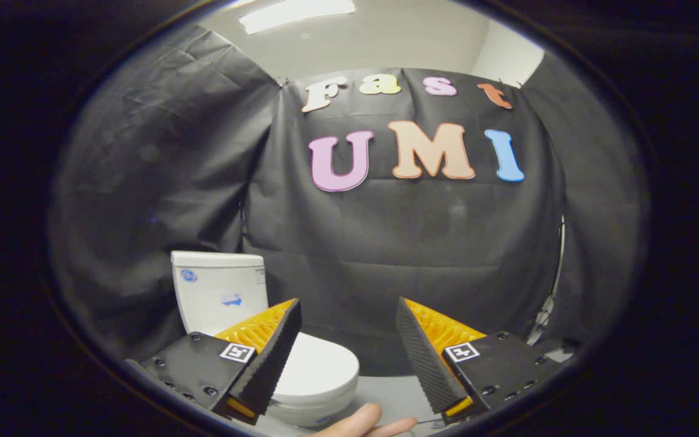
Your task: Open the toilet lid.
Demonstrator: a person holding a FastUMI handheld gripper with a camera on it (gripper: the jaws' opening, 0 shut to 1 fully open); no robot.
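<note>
A small white toilet stands on the floor ahead and to the left of my fingers. Its tank [219, 291] rises behind my left finger [270, 358]. Its lid [319, 367] lies flat and closed over the bowl, partly hidden by that finger. My gripper [348, 315] is open, with a wide gap between its orange and black fingers and nothing between them. It hangs above and short of the toilet, not touching it. The right finger [422, 358] points at bare floor beside the bowl.
Black cloth walls the booth behind and to both sides of the toilet. Grey floor [392, 391] lies to the right of the bowl. A person's fingers [364, 425] show just below, between my two fingers.
</note>
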